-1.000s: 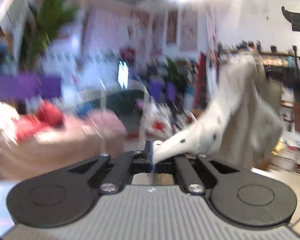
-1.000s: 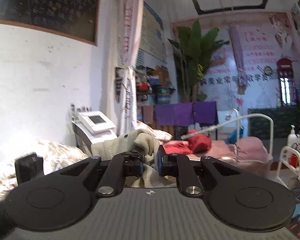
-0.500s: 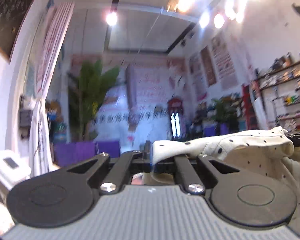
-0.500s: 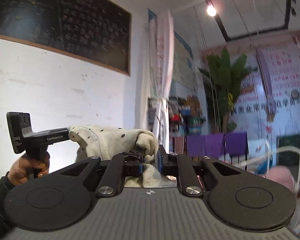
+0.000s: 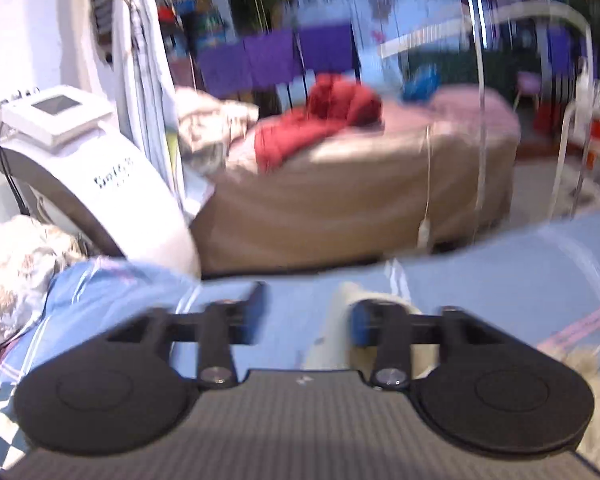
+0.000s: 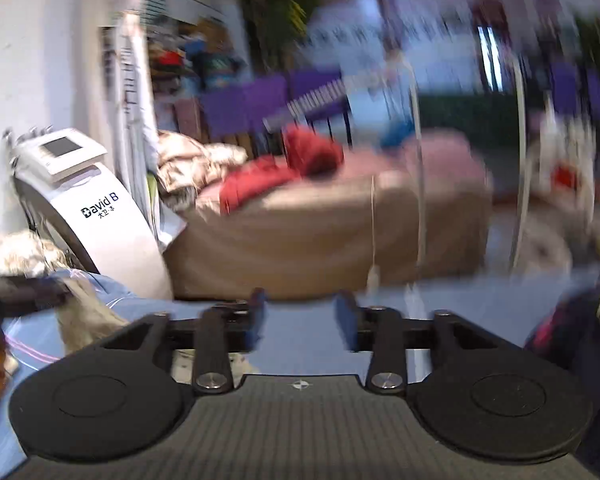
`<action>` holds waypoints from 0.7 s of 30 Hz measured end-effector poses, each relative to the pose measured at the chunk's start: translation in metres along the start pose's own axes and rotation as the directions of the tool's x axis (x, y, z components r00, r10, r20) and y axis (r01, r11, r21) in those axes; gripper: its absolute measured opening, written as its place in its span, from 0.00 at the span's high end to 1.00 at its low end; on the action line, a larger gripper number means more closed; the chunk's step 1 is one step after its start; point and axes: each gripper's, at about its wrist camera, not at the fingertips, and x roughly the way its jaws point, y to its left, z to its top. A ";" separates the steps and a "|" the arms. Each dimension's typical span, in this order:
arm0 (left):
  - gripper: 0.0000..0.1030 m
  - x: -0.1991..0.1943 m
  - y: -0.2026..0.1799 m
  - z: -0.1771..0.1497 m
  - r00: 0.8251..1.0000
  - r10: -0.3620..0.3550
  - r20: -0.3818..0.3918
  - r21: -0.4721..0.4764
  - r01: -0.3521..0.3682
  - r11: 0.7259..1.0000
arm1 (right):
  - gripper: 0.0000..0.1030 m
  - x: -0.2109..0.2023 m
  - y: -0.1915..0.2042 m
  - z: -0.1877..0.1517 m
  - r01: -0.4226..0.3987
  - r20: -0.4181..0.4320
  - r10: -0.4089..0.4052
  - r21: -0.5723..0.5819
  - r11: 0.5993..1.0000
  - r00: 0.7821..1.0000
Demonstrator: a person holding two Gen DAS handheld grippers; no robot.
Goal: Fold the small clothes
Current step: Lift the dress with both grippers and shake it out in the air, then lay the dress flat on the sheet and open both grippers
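The cream dotted garment (image 5: 340, 320) lies on the blue striped bed sheet (image 5: 292, 304), a fold of it against the inner side of my left gripper's right finger. My left gripper (image 5: 306, 316) is open, low over the sheet. My right gripper (image 6: 300, 316) is open and empty, also low over the sheet (image 6: 300, 340). A cream piece of the garment (image 6: 84, 320) shows at the left of the right wrist view, beside the other gripper's dark body (image 6: 16, 292). Both views are blurred by motion.
A white machine (image 5: 96, 188) with a screen stands at the left beyond the bed. A beige-covered massage bed (image 5: 360, 200) with red clothes (image 5: 320, 120) lies ahead. A patterned quilt (image 5: 16, 264) sits at the left. White metal rails (image 5: 480, 80) stand at the right.
Both grippers swung down from holding the garment in the air to just over the blue sheet. Both have opened and let go of the garment.
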 end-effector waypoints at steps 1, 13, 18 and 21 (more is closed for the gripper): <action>0.27 0.016 -0.002 -0.021 1.000 0.019 -0.019 0.023 -0.018 1.000 | 0.00 0.002 -0.005 -0.012 -0.036 -0.046 0.037 0.009 0.999 0.998; 0.03 0.019 0.095 -0.174 0.945 -0.262 -0.196 -0.289 0.199 0.936 | 0.00 -0.082 -0.022 -0.169 -0.122 -0.342 0.129 0.042 0.992 0.931; 0.00 -0.065 0.129 -0.239 0.935 -0.294 -0.201 -0.341 0.214 0.915 | 0.00 -0.130 -0.029 -0.201 -0.076 -0.336 0.100 0.083 0.994 0.936; 0.00 -0.112 0.138 -0.267 0.927 -0.302 -0.222 -0.365 0.209 0.907 | 0.00 -0.142 -0.029 -0.219 -0.069 -0.363 0.102 0.102 0.992 0.926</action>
